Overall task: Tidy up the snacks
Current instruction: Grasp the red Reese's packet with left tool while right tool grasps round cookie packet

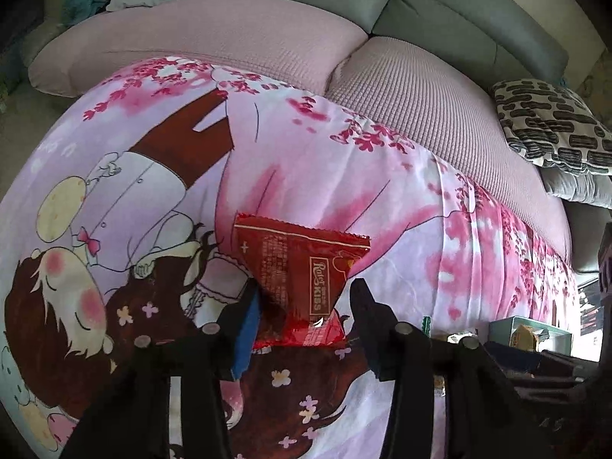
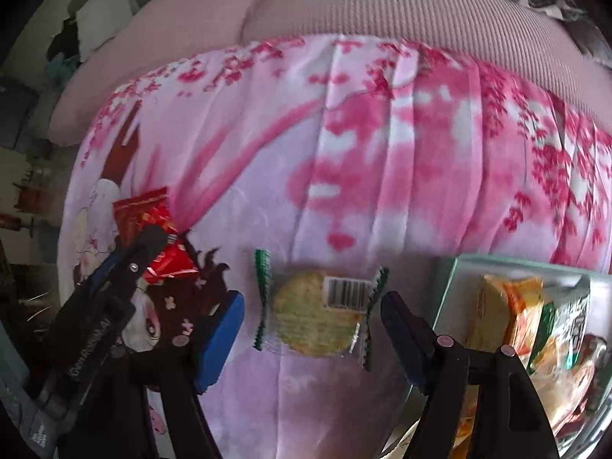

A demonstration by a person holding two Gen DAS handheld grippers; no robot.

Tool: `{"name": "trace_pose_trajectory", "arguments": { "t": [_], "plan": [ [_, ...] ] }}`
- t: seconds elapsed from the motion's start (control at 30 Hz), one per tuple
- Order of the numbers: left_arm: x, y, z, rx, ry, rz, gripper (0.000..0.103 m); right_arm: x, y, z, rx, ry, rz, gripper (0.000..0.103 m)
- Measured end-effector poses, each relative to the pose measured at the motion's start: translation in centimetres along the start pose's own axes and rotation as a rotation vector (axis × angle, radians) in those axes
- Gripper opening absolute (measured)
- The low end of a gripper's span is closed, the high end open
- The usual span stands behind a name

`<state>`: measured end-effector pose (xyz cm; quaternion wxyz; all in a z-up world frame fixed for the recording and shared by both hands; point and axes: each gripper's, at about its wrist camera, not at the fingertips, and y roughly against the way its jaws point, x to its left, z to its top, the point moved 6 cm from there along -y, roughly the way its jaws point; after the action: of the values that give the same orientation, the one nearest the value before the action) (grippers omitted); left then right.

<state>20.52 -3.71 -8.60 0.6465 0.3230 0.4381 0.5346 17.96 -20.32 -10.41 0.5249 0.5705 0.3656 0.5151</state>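
Note:
A red snack packet (image 1: 298, 283) lies on the pink cartoon-print cloth (image 1: 344, 176). My left gripper (image 1: 304, 290) is open, its fingers on either side of the packet's near end. In the right wrist view the same red packet (image 2: 153, 225) sits at the left with the left gripper (image 2: 141, 252) over it. A clear-wrapped round cracker with green ends (image 2: 317, 313) lies on the cloth between the fingers of my open right gripper (image 2: 311, 319). A pale green box (image 2: 451, 279) at the right holds several snack packets (image 2: 528, 306).
A pink-covered sofa (image 1: 237, 34) with grey back cushions runs behind the cloth. A black-and-white patterned pillow (image 1: 554, 122) lies at the right. The snack box also shows at the lower right of the left wrist view (image 1: 501, 325).

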Motion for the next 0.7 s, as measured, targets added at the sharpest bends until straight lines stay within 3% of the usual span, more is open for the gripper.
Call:
{"name": "trace_pose_trajectory", "arguments": {
  "t": [0.17,0.47,0.7],
  "plan": [
    [0.3,-0.6,-0.1,0.009,-0.007,0.025,0.049,0.0,-1.5,-0.9,0.021,-0.01,0.007,0.078],
    [0.9,-1.8,0.4,0.012,-0.022,0.052,0.05,2.5,-3.0,-1.9,-0.074,0.081,-0.174,0.079],
    [0.4,-2.2,0.4,0.01,-0.06,0.073,0.05,3.8,-3.7,-2.0,-0.151,0.084,-0.22,0.08]
  ]
}}
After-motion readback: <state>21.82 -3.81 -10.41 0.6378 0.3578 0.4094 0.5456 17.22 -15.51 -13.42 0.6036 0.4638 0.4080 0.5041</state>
